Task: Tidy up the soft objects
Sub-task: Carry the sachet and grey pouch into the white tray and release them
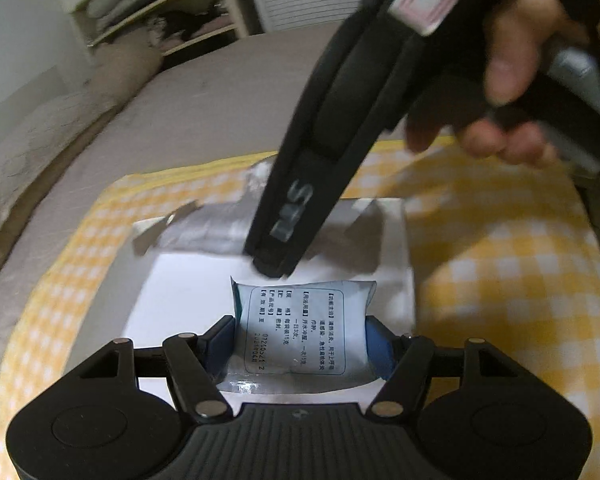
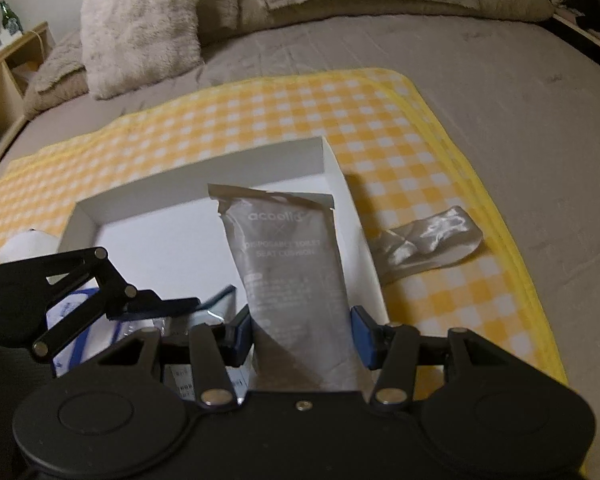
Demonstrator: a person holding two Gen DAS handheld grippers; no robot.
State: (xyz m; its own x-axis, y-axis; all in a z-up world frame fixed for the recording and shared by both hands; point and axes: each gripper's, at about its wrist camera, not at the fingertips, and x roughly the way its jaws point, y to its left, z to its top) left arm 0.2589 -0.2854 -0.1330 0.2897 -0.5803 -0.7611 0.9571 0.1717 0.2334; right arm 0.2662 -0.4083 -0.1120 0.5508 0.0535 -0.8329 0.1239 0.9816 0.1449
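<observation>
My left gripper (image 1: 300, 340) is shut on a pale blue sachet (image 1: 302, 326) with printed text, held over the white tray (image 1: 180, 292). My right gripper (image 2: 300, 330) is shut on a grey packet (image 2: 292, 276) marked "disposable toilet seat cushion", held over the same tray (image 2: 204, 176). In the left wrist view the right gripper (image 1: 274, 266) reaches down into the tray beside the grey packet (image 1: 212, 224). In the right wrist view the left gripper (image 2: 192, 304) shows at the left with the sachet's edge (image 2: 220, 298).
The tray sits on a yellow checked cloth (image 2: 300, 108) on a grey bed (image 2: 500, 88). A second grey packet (image 2: 428, 244) lies on the cloth right of the tray. Furry pillows (image 2: 140, 28) lie at the head. A white object (image 2: 28, 246) is left of the tray.
</observation>
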